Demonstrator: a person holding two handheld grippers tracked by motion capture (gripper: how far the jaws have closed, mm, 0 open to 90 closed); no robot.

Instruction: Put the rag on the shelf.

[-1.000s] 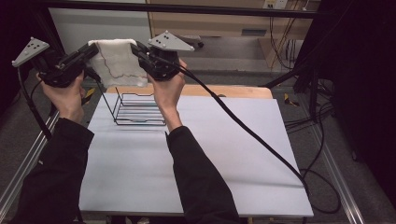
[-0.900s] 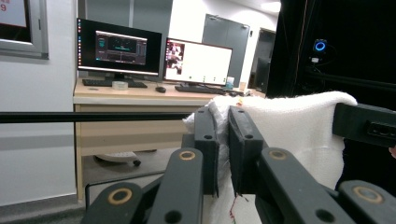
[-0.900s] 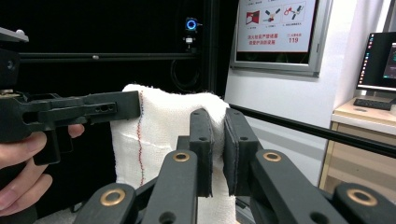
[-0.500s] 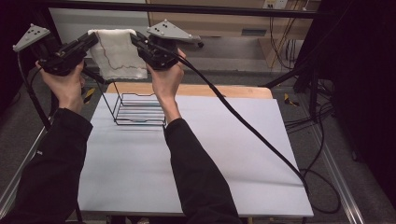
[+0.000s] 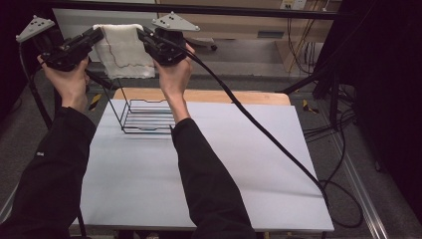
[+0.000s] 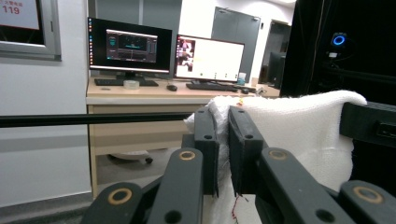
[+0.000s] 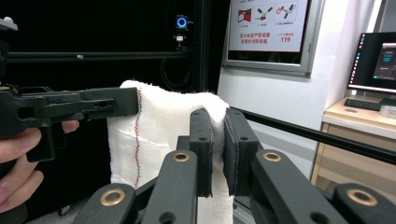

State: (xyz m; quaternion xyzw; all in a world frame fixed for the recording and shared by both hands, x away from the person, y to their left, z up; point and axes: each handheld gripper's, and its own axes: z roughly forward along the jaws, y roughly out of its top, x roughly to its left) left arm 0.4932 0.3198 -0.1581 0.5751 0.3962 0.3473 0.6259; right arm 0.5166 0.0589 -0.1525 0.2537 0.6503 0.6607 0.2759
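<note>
I have a white cloth held up in the air between my two grippers, one top corner in each. My left gripper has its jaws pressed together on the cloth's left top corner; in the left gripper view that corner bunches up between my two black fingers, and the rest of the cloth runs away from them to my other gripper, whose dark body shows at the far edge. My right gripper is closed the same way on the opposite corner; in the right gripper view the fabric is squeezed thin between my fingers and hangs down behind them (a fine red and blue thread line runs down its far side). Beyond it there I see my left hand wrapped round its gripper's handle.

From the high view the cloth's top edge stretches level from one set of fingertips to the other, and the body of it hangs freely below them, slightly slack. Under the cloth and below my fingers, well apart from both, a black wire rack stands on the white table, near its far edge. The right gripper's cable trails across the table.
</note>
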